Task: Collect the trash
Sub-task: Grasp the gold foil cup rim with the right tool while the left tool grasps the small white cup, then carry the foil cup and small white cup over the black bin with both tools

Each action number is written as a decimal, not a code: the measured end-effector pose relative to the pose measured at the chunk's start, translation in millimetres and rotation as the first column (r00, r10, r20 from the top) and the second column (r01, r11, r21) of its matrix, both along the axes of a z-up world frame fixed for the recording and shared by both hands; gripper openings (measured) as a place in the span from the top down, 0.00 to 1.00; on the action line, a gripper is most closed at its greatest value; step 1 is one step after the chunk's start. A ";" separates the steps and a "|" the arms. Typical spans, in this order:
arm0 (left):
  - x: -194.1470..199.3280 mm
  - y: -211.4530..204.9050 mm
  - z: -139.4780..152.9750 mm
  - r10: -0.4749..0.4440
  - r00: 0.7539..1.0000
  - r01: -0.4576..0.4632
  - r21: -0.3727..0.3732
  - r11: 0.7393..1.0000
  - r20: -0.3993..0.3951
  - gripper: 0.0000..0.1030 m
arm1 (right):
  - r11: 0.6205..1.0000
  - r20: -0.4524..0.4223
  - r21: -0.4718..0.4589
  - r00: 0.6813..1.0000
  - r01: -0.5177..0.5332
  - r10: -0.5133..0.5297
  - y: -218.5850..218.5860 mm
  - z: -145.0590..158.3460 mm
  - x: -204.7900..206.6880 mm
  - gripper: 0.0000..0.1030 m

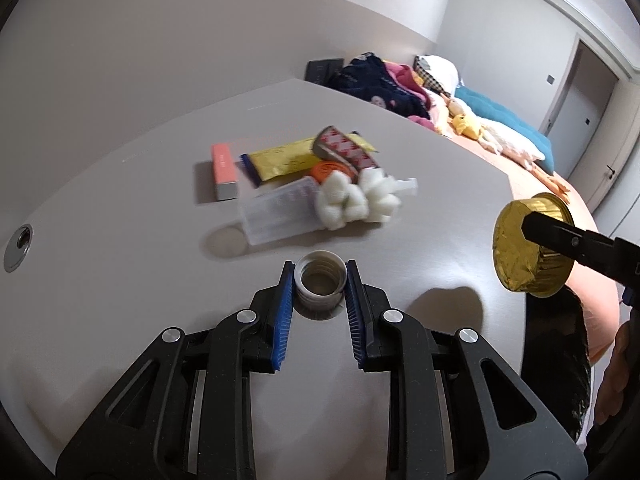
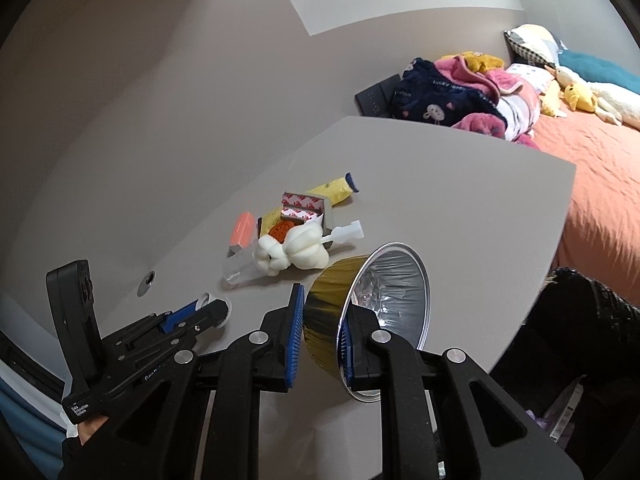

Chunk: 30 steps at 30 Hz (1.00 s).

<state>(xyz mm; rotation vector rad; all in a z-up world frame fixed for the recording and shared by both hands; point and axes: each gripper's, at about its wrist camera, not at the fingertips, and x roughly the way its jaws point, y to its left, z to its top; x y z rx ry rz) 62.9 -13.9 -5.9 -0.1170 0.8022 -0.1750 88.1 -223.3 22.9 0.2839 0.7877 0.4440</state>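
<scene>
Right gripper (image 2: 320,320) clamped on wall of foil cup (image 2: 384,296), one pad outside gold side, other inside silver bowl; cup tilted, mouth facing right, above table (image 2: 460,200). Left gripper (image 2: 214,306) left of cup, closed on white cap (image 2: 206,300). Trash pile (image 2: 296,236) beyond cup, mid-table. Bed (image 2: 600,168) right of table.

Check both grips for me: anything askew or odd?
The foil cup is tipped on its side in the right gripper, pinched by its wall, one finger inside. The left gripper holds the white cap squarely. The remaining trash pile lies jumbled; nothing has spilled.
</scene>
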 end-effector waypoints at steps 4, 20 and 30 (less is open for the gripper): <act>-5.0 -12.4 5.5 -0.020 1.000 0.020 -0.005 1.000 0.009 0.76 | 1.000 0.018 0.003 1.000 0.016 -0.016 -11.0 8.8 -8.8 0.82; -28.5 -66.8 21.3 -0.116 0.992 0.117 -0.015 0.993 0.042 0.76 | 0.998 0.062 0.008 0.996 0.066 -0.067 -52.0 28.8 -42.8 0.82; -36.9 -99.9 25.4 -0.181 0.982 0.182 -0.015 0.983 0.047 0.76 | 0.995 0.076 -0.001 0.992 0.105 -0.104 -76.5 33.6 -59.9 0.82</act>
